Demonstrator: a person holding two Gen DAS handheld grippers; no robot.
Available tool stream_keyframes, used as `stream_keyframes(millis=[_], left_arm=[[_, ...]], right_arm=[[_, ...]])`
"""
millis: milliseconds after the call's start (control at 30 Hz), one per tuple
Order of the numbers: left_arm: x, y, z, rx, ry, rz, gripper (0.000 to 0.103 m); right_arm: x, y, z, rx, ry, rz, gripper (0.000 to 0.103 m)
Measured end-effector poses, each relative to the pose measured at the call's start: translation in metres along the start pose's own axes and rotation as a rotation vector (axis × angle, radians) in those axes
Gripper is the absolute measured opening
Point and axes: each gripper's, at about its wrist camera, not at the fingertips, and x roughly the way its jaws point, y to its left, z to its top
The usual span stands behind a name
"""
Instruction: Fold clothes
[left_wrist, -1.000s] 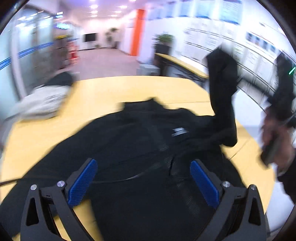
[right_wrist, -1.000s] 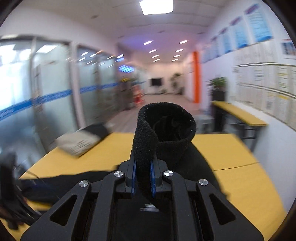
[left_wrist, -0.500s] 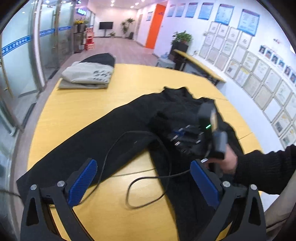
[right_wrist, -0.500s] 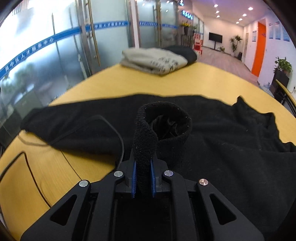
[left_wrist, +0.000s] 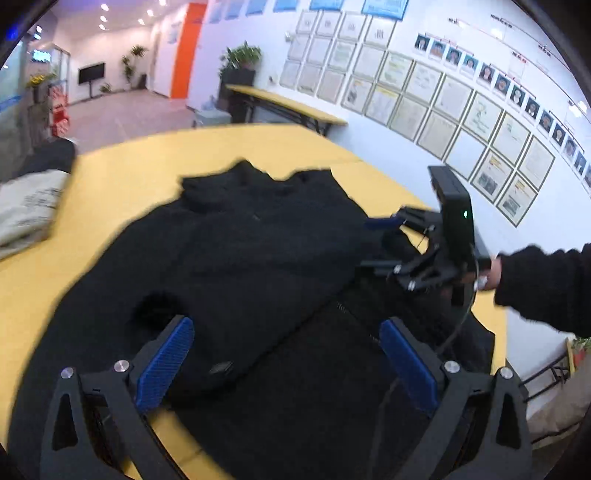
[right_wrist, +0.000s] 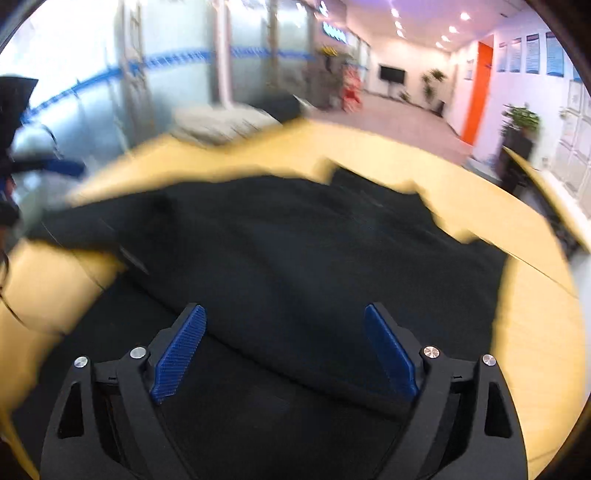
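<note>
A black fleece jacket (left_wrist: 266, 258) lies spread on the yellow table (left_wrist: 122, 166), with one sleeve folded across its body, cuff (left_wrist: 159, 308) near my left fingers. My left gripper (left_wrist: 284, 362) is open and empty just above the jacket's lower part. My right gripper (right_wrist: 286, 350) is open and empty over the jacket (right_wrist: 295, 258); it also shows in the left wrist view (left_wrist: 384, 243), over the jacket's right edge.
A folded beige garment (left_wrist: 26, 210) and a dark one (left_wrist: 51, 155) lie at the table's far left. A cable (left_wrist: 458, 325) trails from the right gripper. A wall of framed papers (left_wrist: 461, 110) is on the right.
My right gripper has let go of the sleeve cuff and opened; the sleeve now lies across the jacket. Both grippers have swung to new positions over the jacket.
</note>
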Motion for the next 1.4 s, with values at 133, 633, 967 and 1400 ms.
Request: stream_keyframes(millis=[133,633,967,1400], left_arm=[[0.084,0.005,0.0,-0.044,0.089,0.024,0.103],[0.066,0.027,-0.04,-0.195,0.012,0.14,0.103],[0.048,0.022,-0.044,-0.193,-0.011,0.144,0.103],[-0.027,0.039,-0.113,-0.268,-0.019,0.226,0.103]], right_arm=[[0.033,-0.082,-0.046,0.062,0.122,-0.048,0.068],[0.009,-0.156,-0.097,0.052,0.061,-0.27,0.058],[-0.018,-0.14,-0.015,0.024,-0.079,-0.137,0.072],[0.17,0.095,0.117,-0.157,-0.033,0.526,0.044]])
